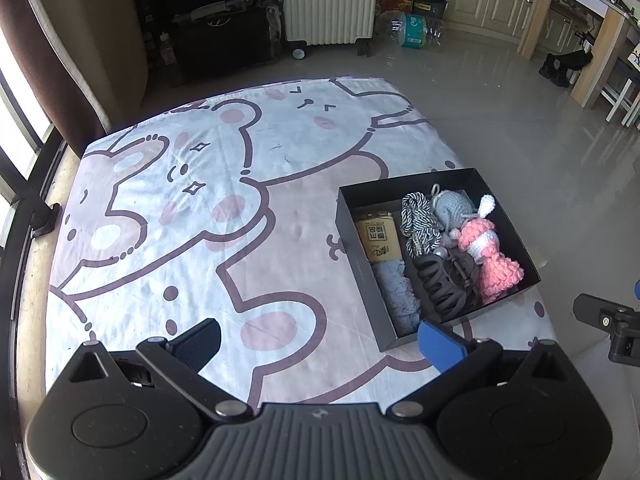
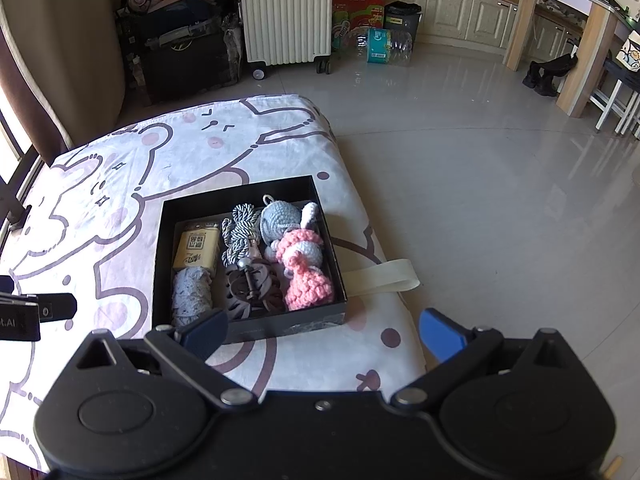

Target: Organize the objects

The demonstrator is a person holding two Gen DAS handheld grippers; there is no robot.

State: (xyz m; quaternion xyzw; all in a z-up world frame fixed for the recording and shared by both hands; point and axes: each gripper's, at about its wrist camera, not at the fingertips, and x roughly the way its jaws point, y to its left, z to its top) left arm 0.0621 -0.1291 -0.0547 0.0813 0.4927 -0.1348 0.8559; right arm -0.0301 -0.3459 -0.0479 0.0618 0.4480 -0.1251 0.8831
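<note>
The left gripper (image 1: 320, 344) hangs above the bench, which is covered by a white cloth printed with pink cartoon bears (image 1: 192, 208). Its jaws stand wide apart and hold nothing. The right gripper (image 2: 322, 334) hangs above the near right corner of the same cloth (image 2: 100, 200); its jaws are likewise spread wide and hold nothing.

A shallow black rectangular cardboard box (image 1: 360, 240) rests on the cloth near the bench's right edge, ahead of both grippers. In the right wrist view the box (image 2: 160, 264) lies just beyond the left finger.

Contents of the box:
- A tan rectangular packet with dark printed characters (image 2: 196, 250), at the far left.
- A grey-blue knitted fabric piece (image 2: 191, 294), at the near left, touching the packet.
- A black-and-white twisted cord bundle (image 2: 238, 232), in the middle.
- A dark brown plastic claw hair clip (image 2: 252, 286), near the front, in the middle.
- A grey crocheted round toy (image 2: 278, 220), at the far right.
- A pink-and-white crocheted doll (image 2: 304, 272), along the right wall.

A cream flat strap loop (image 2: 380, 276) lies on the cloth, protruding from beside the box's right wall.
</note>
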